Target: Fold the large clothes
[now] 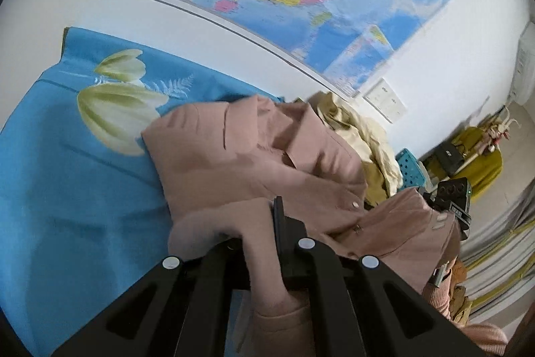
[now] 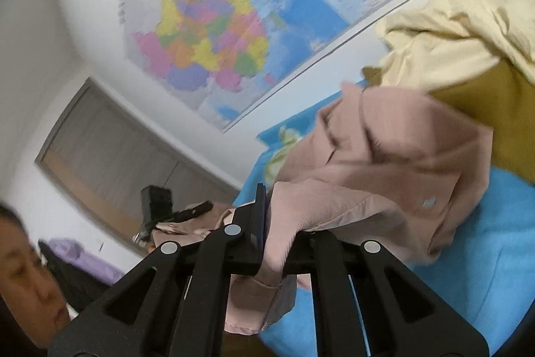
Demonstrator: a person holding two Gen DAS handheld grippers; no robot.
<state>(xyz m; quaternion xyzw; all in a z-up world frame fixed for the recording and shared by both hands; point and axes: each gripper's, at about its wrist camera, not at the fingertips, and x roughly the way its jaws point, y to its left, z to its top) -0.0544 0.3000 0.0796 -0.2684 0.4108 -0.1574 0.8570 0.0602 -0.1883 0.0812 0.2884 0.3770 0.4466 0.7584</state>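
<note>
Left gripper point(image 1: 267, 223) jaws clamp pink coat point(image 1: 267, 156) | right gripper point(image 2: 267, 216) likewise

Blue tulip-print sheet point(image 1: 67, 189) bears pink garment point(image 1: 254, 163), cream clothes point(image 1: 361, 132).

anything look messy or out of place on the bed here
Yes. A cream and mustard garment lies crumpled in a heap at the back of the blue floral sheet, against the wall, unfolded. The pink coat, pinched by the left gripper and right gripper, is bunched, not flat.
</note>
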